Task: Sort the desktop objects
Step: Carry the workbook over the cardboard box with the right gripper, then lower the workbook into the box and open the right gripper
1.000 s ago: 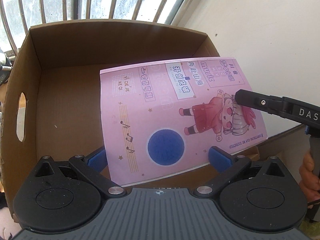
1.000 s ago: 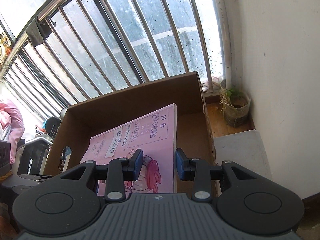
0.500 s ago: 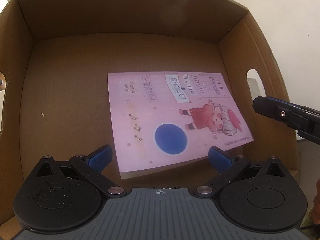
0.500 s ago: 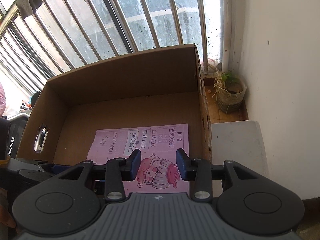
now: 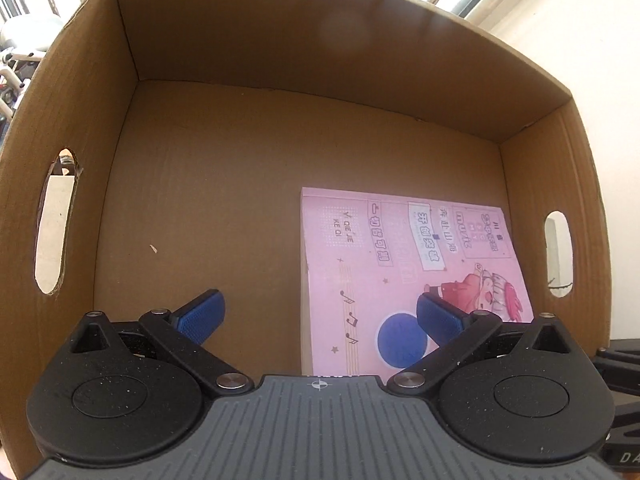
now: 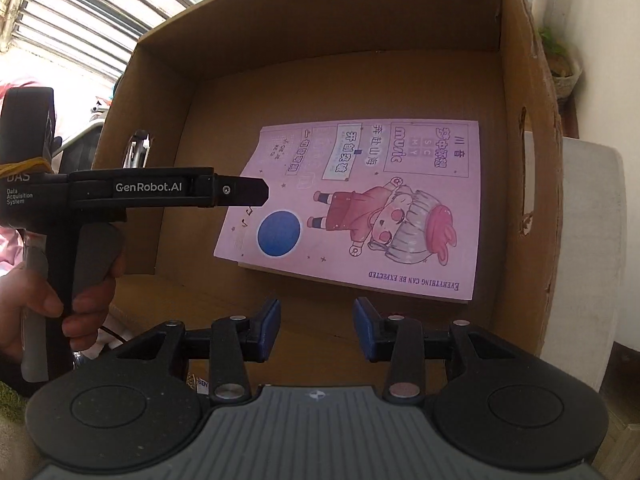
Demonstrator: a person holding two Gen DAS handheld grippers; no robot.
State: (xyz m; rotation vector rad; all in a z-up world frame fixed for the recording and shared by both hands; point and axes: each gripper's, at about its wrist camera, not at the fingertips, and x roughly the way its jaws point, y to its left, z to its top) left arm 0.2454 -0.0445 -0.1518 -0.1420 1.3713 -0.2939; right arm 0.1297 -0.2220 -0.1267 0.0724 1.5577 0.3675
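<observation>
A pink notebook (image 5: pixel 404 272) with a cartoon girl and a blue circle lies flat on the floor of a brown cardboard box (image 5: pixel 248 184), against its right wall. It also shows in the right wrist view (image 6: pixel 360 204). My left gripper (image 5: pixel 318 316) is open and empty, held over the box floor with its right finger above the notebook's near edge. Its body shows from the side in the right wrist view (image 6: pixel 168 190). My right gripper (image 6: pixel 316 328) is open and empty above the box's near rim (image 6: pixel 208 296), clear of the notebook.
The box has oval handle holes in its left wall (image 5: pixel 54 224) and right wall (image 5: pixel 558 254). A window with metal bars (image 6: pixel 80 12) is behind the box. A white wall (image 6: pixel 600 32) and a small plant pot (image 6: pixel 560 68) are to the right.
The notebook was released and now lies flat in the box. The left gripper has shifted left over the box floor. The right gripper has pulled back and tilted down toward the box.
</observation>
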